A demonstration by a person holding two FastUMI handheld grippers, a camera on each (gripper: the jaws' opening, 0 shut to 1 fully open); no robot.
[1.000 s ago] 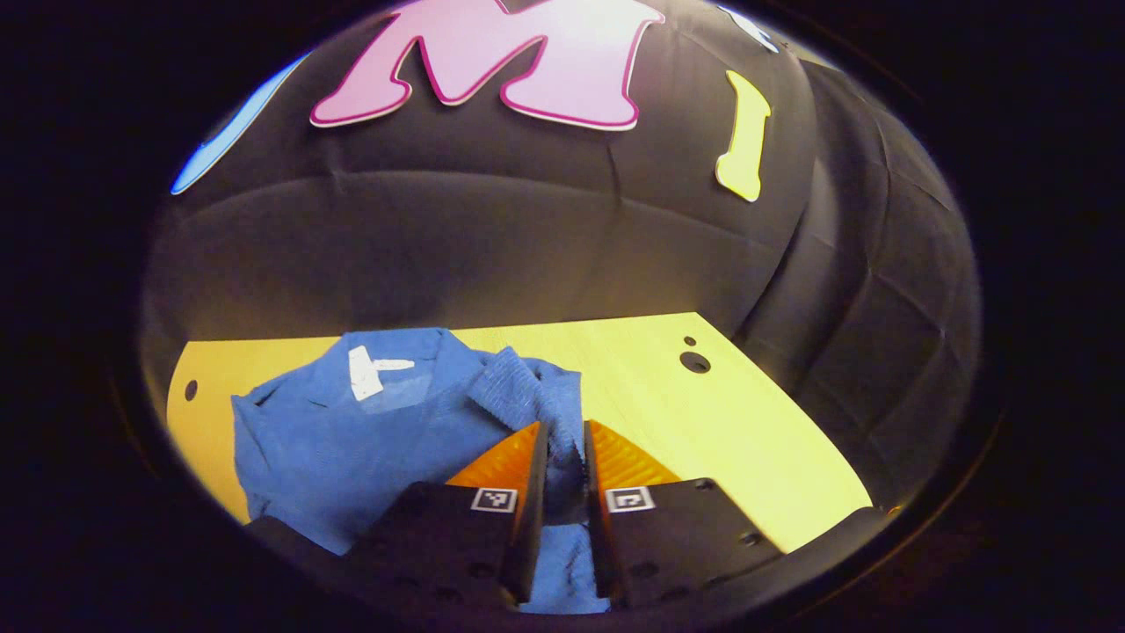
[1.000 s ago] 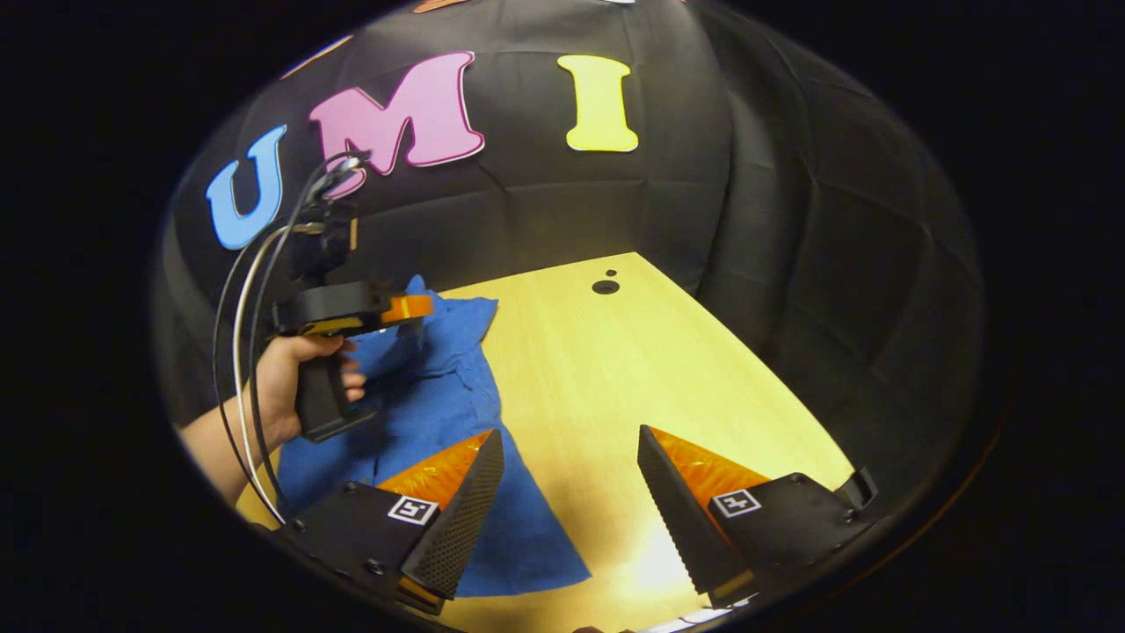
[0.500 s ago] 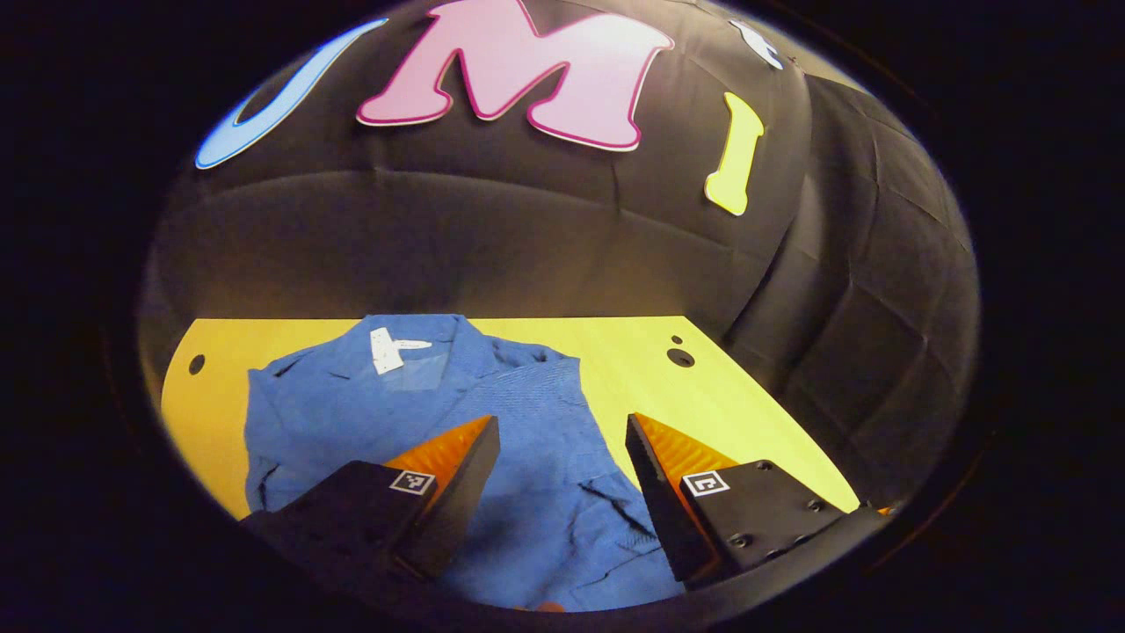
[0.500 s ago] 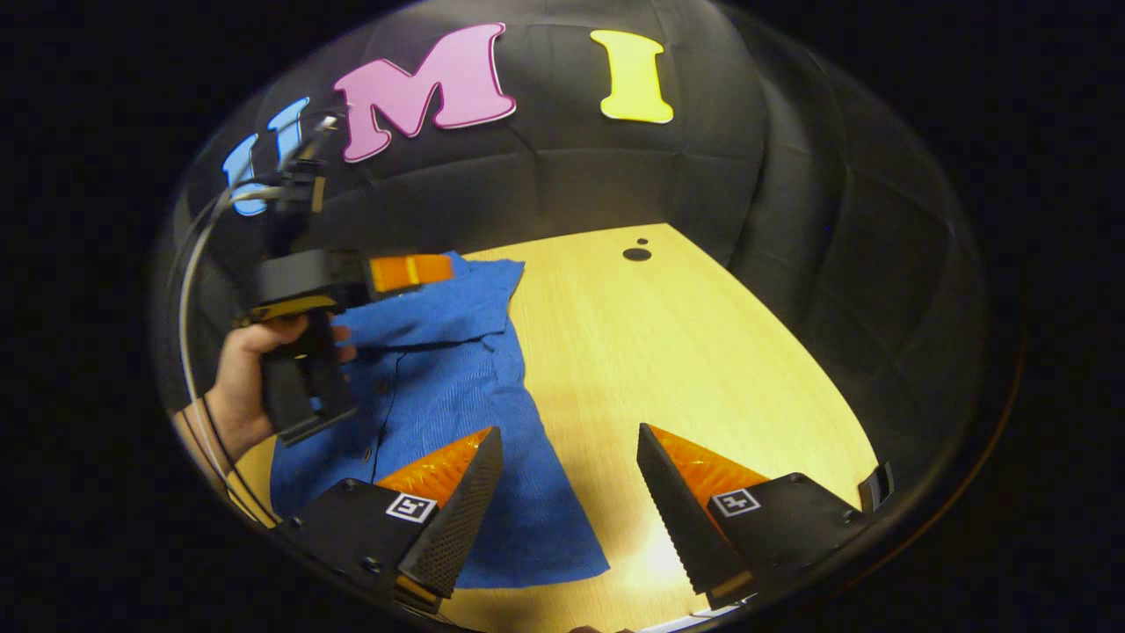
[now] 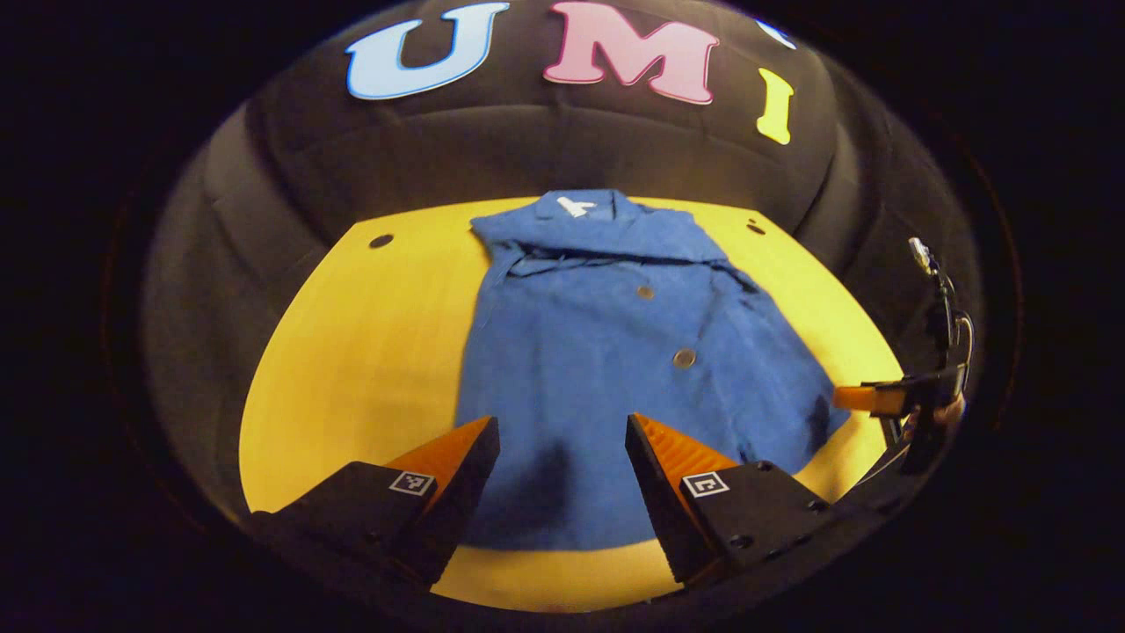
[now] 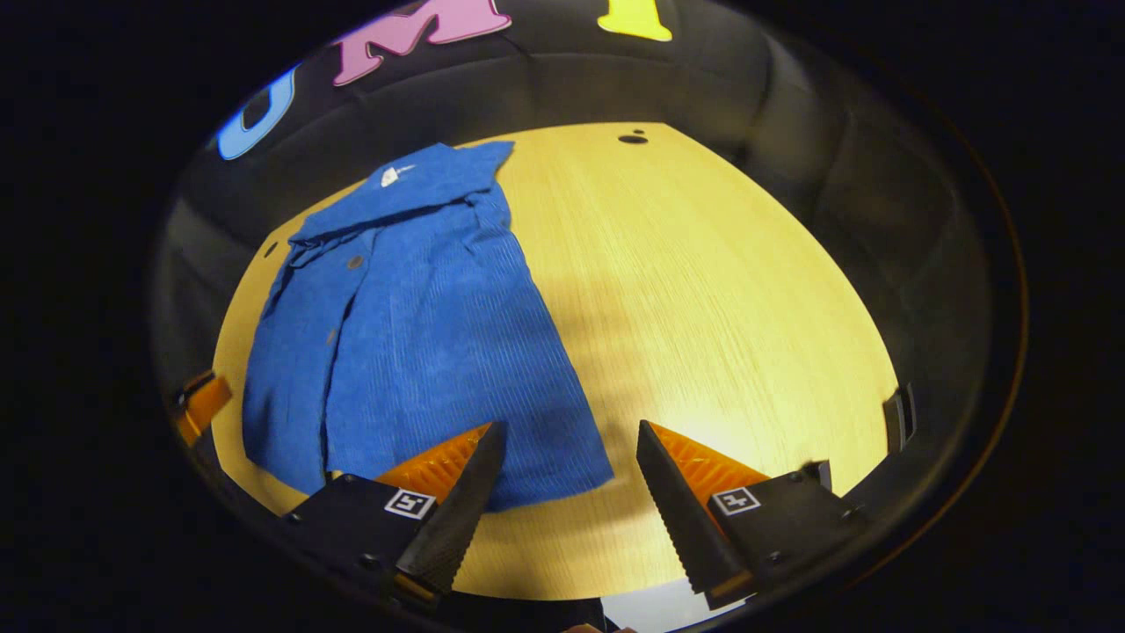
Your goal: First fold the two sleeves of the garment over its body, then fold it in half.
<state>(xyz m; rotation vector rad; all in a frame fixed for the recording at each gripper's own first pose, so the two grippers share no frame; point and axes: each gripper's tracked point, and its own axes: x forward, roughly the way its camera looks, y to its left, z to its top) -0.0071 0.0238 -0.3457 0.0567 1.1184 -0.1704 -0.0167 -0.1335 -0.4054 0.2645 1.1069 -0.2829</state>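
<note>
Shirt [image 5: 606, 369] lies flat on the table [image 5: 352, 352], collar at the far end, sleeves already folded in, hem nearest us. We judge it soft, light corduroy (limp, likely to sag), best pinched at the two hem corners. Left gripper [image 5: 562, 457] hovers over the hem's left part, spread wide, empty; right gripper [image 6: 571, 457] over its right corner, equally spread, empty. Collar label [image 5: 574, 206] is white; any writing is unreadable.
</note>
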